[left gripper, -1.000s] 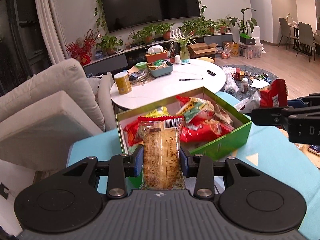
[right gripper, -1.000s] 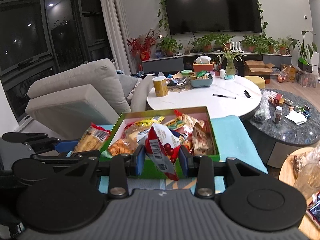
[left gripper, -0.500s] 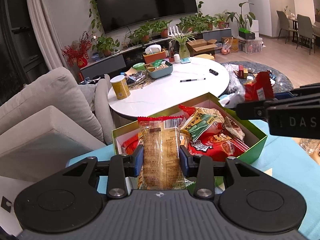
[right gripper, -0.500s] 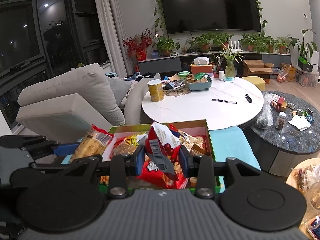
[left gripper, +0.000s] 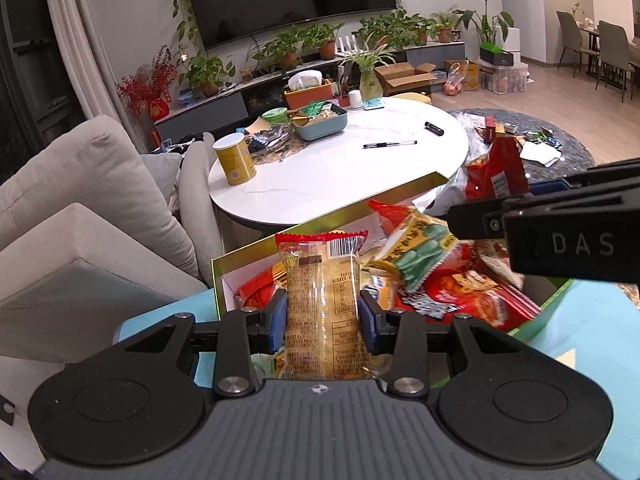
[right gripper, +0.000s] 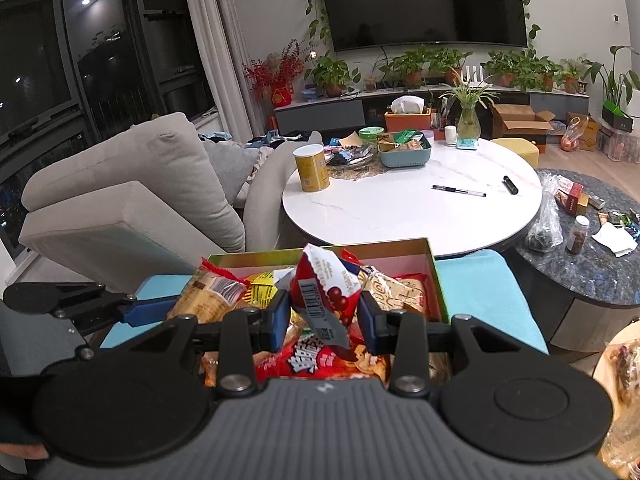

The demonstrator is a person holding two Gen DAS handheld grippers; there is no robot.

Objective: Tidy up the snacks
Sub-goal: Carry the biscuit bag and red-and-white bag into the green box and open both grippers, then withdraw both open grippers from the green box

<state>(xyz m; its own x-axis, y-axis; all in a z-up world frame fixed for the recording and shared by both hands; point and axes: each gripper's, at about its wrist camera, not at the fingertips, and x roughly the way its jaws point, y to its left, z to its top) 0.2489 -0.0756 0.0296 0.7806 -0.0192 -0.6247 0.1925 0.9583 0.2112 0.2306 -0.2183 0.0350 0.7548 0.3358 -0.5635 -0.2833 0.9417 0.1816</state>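
Left gripper [left gripper: 323,316] pinching a clear crinkly yellow cracker packet [left gripper: 324,304] above the green cardboard snack box [left gripper: 256,250]. Right gripper [right gripper: 323,316] clamping a red-and-white foil pouch [right gripper: 326,296] over the same box. Light, slippery, crushable; best held mid-body, gently.

Green box [left gripper: 558,294] with a pink-white inside; tan wafer pack [left gripper: 324,308], red top edge, barcode; red-and-white packet [right gripper: 324,296] with printed cherries and barcode; yellow can [right gripper: 311,168]; white marbled tabletop [right gripper: 412,208]; teal mat [right gripper: 492,292].
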